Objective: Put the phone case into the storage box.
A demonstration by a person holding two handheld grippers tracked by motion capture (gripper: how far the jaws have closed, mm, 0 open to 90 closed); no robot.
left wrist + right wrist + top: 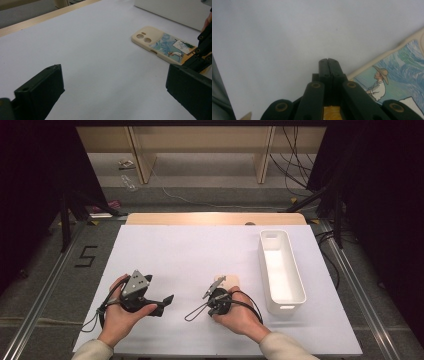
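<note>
1. Lying flat on the white worktop [190,250], a cream phone case [160,45] sits near the front edge, right of centre, with its printed side up
2. Two camera cut-outs pierce the far end of the case, and a blue swirled picture with a figure in a straw hat covers the rest of it
3. Gripped in the person's right hand [245,317], the right claw [328,61] has its two black jaws pressed flat together with nothing between them
4. In the right gripper view the joined tips sit just beside the cream edge of the case, over bare worktop; whether they touch the surface I cannot tell
5. In the high view the right claw [214,292] covers the near left part of the case [231,281]
6. Held in the left hand [120,317], the left claw [112,92] has its jaws wide apart and empty, with only bare worktop between them
7. In the high view the left claw [167,300] sits left of the case and apart from it, pointing right towards it
8. An empty white oblong bin [295,290] stands on the right side of the worktop, just right of the case, its long side running near to far
</note>
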